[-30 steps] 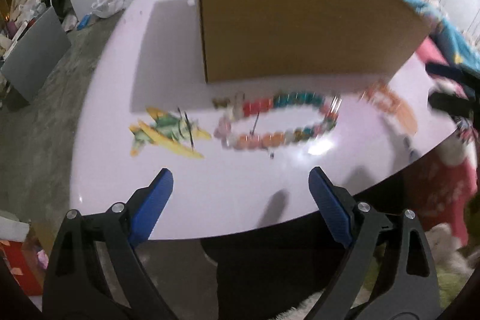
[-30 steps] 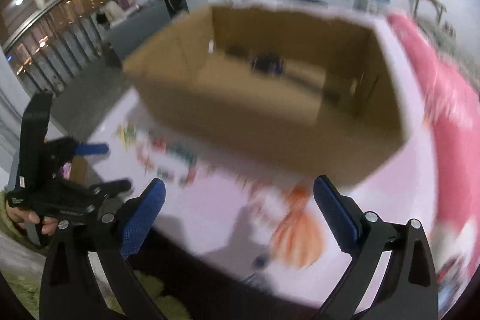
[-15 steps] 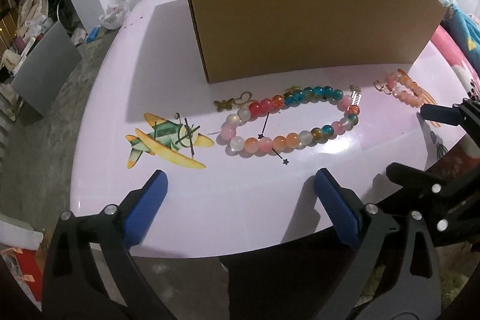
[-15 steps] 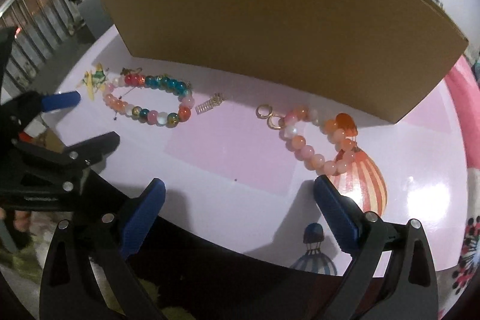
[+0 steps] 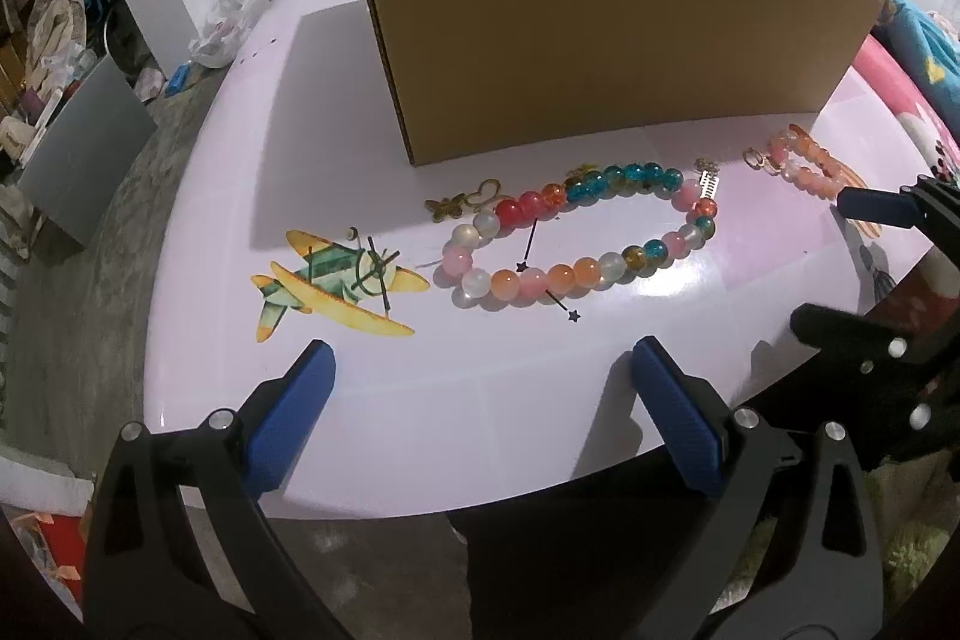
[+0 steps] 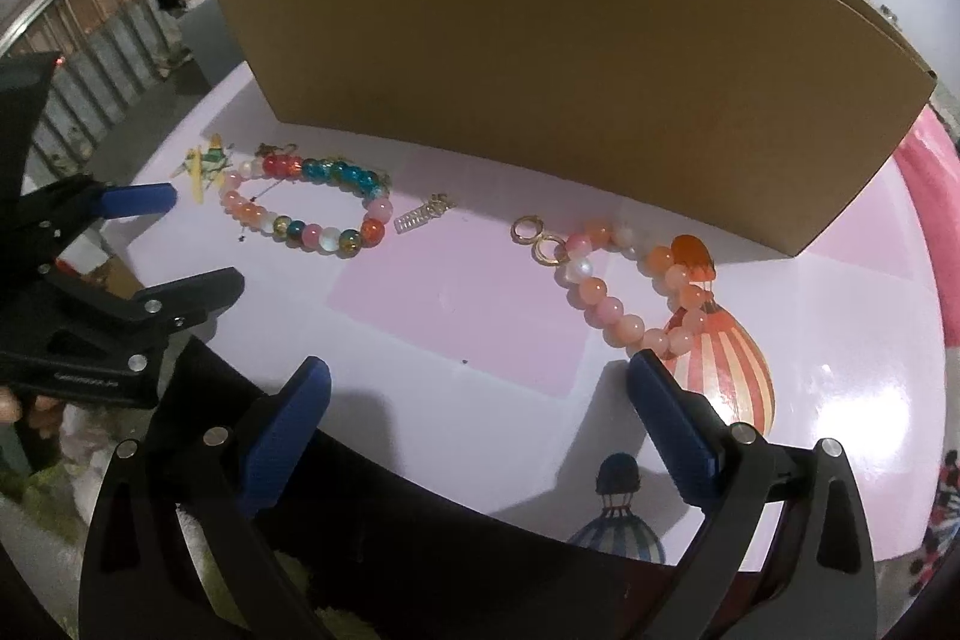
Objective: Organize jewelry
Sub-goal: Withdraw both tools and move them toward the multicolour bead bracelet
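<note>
On the glossy pale pink table (image 5: 360,400), a printed yellow and green aeroplane picture (image 5: 336,280) is seen farthest left. Just right of it, small gold butterfly and heart charms (image 5: 462,202) lie touching the multicoloured glass-bead bracelet (image 5: 576,244), which is laid flat as an open loop near the front wall of the tall brown cardboard box (image 5: 600,16).

The left gripper (image 5: 480,376) is held above the near edge of the table with its blue-padded jaws spread wide and nothing between them. The multicoloured bracelet lies ahead of it, clear of both pads and roughly centred on the gap.

Further right, a small silver spring-like clasp (image 6: 420,214) lies apart from the bracelet. Two gold ring earrings (image 6: 537,238) are seen next, touching the end of the pink and peach bead bracelet (image 6: 624,292), which rests partly over a printed orange striped hot-air balloon picture (image 6: 726,358).

The right gripper (image 6: 480,388) is likewise wide open and empty. The pink and peach bracelet lies just ahead of its right pad, whose tip appears close to the nearest beads; contact cannot be told.
</note>
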The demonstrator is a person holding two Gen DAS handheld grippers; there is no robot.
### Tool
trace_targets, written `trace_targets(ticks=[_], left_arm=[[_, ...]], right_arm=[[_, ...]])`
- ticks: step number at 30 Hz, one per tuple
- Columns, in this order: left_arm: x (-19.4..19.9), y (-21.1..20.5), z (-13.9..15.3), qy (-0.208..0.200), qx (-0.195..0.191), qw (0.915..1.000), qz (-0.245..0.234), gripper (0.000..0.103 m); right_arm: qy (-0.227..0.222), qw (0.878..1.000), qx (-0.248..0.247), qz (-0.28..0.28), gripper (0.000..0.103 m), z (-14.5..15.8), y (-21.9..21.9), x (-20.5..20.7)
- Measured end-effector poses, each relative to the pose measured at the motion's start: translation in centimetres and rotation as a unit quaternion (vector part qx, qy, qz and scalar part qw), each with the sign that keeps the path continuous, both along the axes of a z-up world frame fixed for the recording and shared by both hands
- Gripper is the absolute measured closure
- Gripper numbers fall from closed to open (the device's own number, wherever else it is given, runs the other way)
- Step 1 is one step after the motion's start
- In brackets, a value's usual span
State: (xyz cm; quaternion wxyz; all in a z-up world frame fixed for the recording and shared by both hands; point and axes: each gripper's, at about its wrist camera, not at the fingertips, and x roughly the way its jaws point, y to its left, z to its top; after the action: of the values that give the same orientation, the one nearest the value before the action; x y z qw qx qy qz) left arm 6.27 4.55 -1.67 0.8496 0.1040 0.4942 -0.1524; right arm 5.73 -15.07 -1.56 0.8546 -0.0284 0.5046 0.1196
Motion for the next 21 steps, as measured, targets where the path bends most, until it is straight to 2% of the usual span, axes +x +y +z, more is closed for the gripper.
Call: trace_targets(ticks=[3,4,7,8,9,11,15,16,18,19,21], left_arm=[[-0.2,0.2,0.1,-0.005,-0.008,1.0000,-0.004,0.007],[-0.3,0.4,0.1,-0.008,-0.012,0.9999,-0.004,0.007],[-0.7,1.1,0.4,-0.018,-0.033,0.9993,-0.005,0.007],[-0.8,1.6,0.7,-0.022,-0.049,0.9985,-0.004,0.009],[-0.9,1.8,0.9,-0.024,-0.060,0.9979,-0.002,0.009],[-1.0,2.6,1.7,-0.038,-0.092,0.9950,0.001,0.009],[-0.9,3.5,3.1,-0.060,-0.125,0.9903,-0.005,0.027],[-0.7,3.6,3.1,-0.059,-0.128,0.9900,-0.005,0.029],[-0.2,3.6,3.0,-0.052,-0.134,0.9896,-0.005,0.042],[0.2,3.7,2.8,-0.044,-0.138,0.9894,-0.003,0.043],[0.6,3.6,2.5,-0.033,-0.140,0.9896,-0.001,0.053]], right_arm=[[-0.004,0.998,0.059,-0.015,0.007,1.2,-0.6,0.2],[-0.016,0.996,0.093,-0.012,0.007,1.9,-0.6,0.2],[-0.041,0.988,0.150,0.002,0.007,3.1,-0.4,0.6],[-0.042,0.986,0.162,0.005,0.008,3.2,-0.2,0.9],[-0.040,0.985,0.170,0.007,0.015,3.3,0.0,1.1],[-0.033,0.982,0.188,0.008,0.023,3.0,0.5,1.9],[-0.016,0.978,0.208,0.006,0.040,2.0,1.4,2.7],[-0.013,0.978,0.208,0.006,0.042,1.8,1.5,2.8],[-0.010,0.978,0.207,0.002,0.049,1.6,1.8,3.2],[-0.009,0.978,0.207,0.001,0.050,1.5,1.8,3.3],[-0.006,0.979,0.203,-0.002,0.056,1.5,1.8,3.4]])
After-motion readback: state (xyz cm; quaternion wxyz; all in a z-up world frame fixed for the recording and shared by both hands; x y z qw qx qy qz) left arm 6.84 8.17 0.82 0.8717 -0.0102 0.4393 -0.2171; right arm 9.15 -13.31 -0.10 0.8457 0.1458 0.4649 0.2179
